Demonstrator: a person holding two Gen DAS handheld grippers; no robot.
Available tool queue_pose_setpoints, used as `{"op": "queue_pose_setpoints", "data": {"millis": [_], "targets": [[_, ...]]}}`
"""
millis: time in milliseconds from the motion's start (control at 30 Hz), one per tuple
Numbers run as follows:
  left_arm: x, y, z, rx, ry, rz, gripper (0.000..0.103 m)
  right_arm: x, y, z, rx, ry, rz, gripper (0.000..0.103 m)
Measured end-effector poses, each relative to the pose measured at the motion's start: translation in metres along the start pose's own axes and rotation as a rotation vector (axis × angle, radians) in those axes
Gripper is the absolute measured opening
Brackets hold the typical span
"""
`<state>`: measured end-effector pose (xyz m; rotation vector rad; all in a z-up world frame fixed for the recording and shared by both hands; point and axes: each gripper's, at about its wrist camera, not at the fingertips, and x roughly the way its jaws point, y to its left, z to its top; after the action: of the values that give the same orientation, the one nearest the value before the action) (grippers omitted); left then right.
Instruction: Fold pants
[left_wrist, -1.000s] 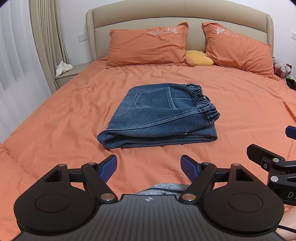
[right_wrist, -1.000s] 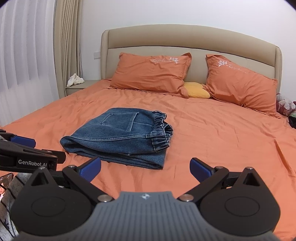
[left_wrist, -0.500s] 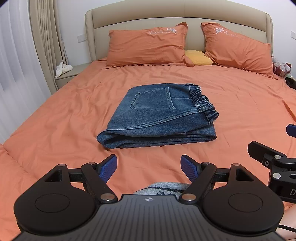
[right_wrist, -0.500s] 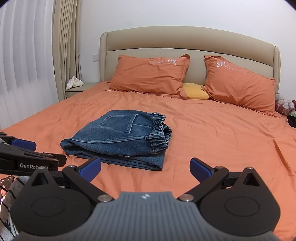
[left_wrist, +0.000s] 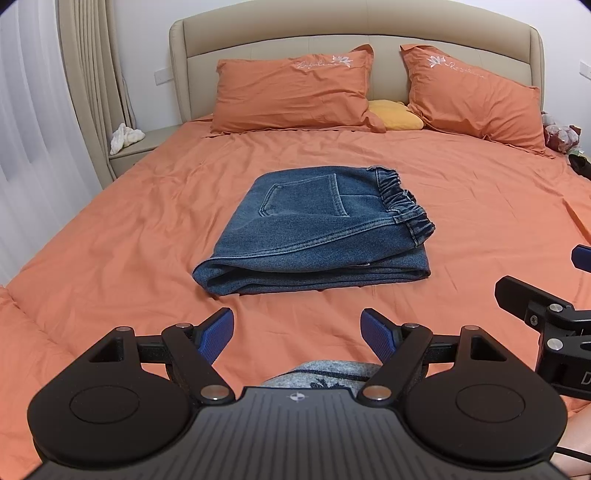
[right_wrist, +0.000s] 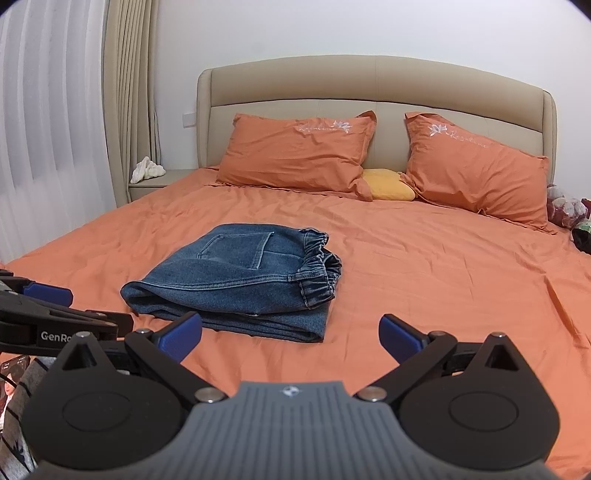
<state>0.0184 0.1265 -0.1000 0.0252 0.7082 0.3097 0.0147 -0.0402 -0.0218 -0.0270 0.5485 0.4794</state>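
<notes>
Blue denim pants (left_wrist: 314, 232) (right_wrist: 236, 280) lie folded in a compact stack in the middle of the orange bed, back pocket up and elastic waistband to the right. My left gripper (left_wrist: 297, 336) hovers open near the bed's front edge, short of the pants, nothing between its blue pads. My right gripper (right_wrist: 290, 336) is open too, just in front of the stack's near right corner, holding nothing. Each gripper shows at the edge of the other's view.
Two orange pillows (left_wrist: 295, 94) (left_wrist: 476, 99) and a small yellow cushion (left_wrist: 395, 114) lean on the beige headboard. A bedside table with white cloth (left_wrist: 125, 138) and curtains stand on the left. Soft toys (right_wrist: 565, 210) sit at the right edge. Grey clothing of a person (left_wrist: 328, 374) lies below.
Both grippers have drifted back and tilted up slightly, so the pants sit a little lower in view. Pants and jaws unchanged.
</notes>
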Motion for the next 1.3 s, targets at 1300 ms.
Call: {"op": "queue_pose_setpoints", "data": {"millis": [1300], "targets": [[-0.014,-0.004,0.005,0.033,-0.040,-0.010,0.091,-0.006,-0.002,0.002,0.011,-0.011,0.001,0.098]]}}
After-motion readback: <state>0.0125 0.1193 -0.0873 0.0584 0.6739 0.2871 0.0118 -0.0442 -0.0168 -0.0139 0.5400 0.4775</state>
